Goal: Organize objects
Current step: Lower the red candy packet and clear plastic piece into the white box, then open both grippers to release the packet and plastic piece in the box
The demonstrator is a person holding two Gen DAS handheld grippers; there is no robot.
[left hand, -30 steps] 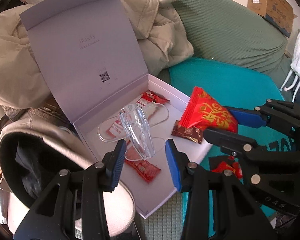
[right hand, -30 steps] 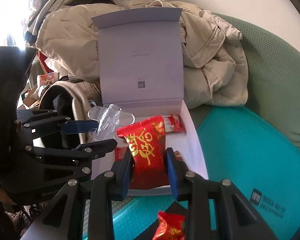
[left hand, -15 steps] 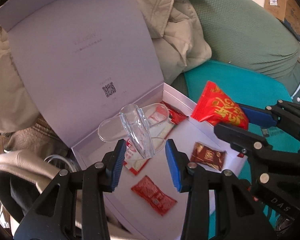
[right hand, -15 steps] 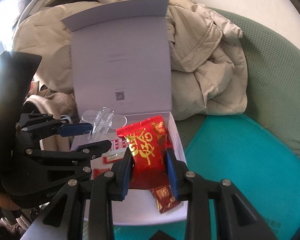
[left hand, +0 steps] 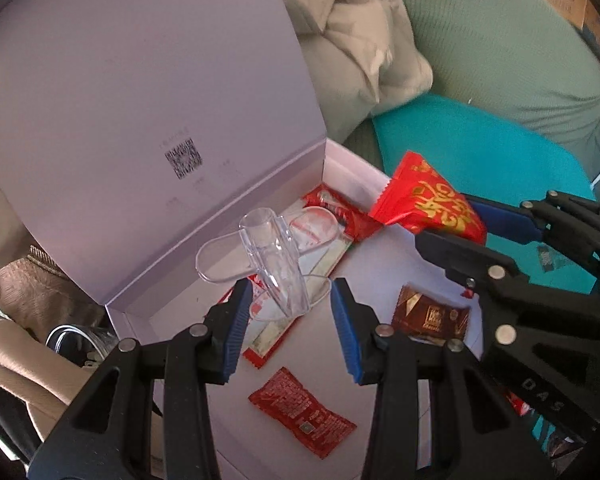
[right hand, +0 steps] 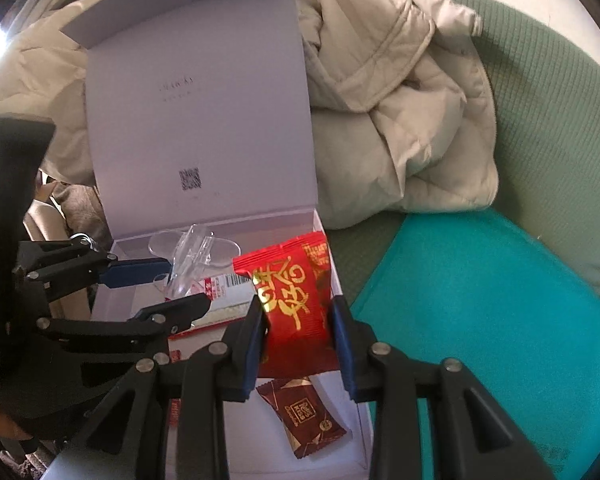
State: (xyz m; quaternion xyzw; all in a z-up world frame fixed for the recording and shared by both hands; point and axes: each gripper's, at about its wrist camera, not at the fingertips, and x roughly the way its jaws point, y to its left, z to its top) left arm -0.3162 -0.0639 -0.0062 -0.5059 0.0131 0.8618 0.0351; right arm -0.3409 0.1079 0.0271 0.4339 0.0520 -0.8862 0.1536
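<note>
- Left wrist view: the left gripper (left hand: 291, 322) has black jointed plastic arms ending in ribbed blue pads, and it pinches the narrow end of a clear plastic holder (left hand: 274, 266). The holder is hard, glossy and see-through, a tapered tube crossed by flat oval wings.
- The holder hangs over the open white box (left hand: 380, 276), a shallow cardboard tray with a smooth matte floor. Its stiff pale lilac lid (left hand: 140, 92) stands upright behind, printed with a small square code.
- On the box floor lie a flat crinkled red sachet (left hand: 302, 412), a glossy dark brown candy wrapper (left hand: 432, 318) with a gold corner, and a long white-and-red packet (left hand: 300, 300) under the holder.
- At the right, the right gripper (left hand: 456, 222) clamps a shiny red foil snack bag (left hand: 424, 200) with gold characters and a zigzag edge, held above the box's far corner.
- Right wrist view: the right gripper (right hand: 298, 320) squeezes the red snack bag (right hand: 296, 304) between its blue pads; the puffy bag stands upright over the box's right side.
- Below it the brown candy wrapper (right hand: 306, 416) rests on the white floor.
- The left gripper (right hand: 168, 284) enters from the left, holding the clear holder (right hand: 190, 258) over the box.
- Behind lie a quilted beige jacket (right hand: 400, 120), a ribbed green sofa (right hand: 540, 140) and a smooth teal cushion (right hand: 480, 300).
</note>
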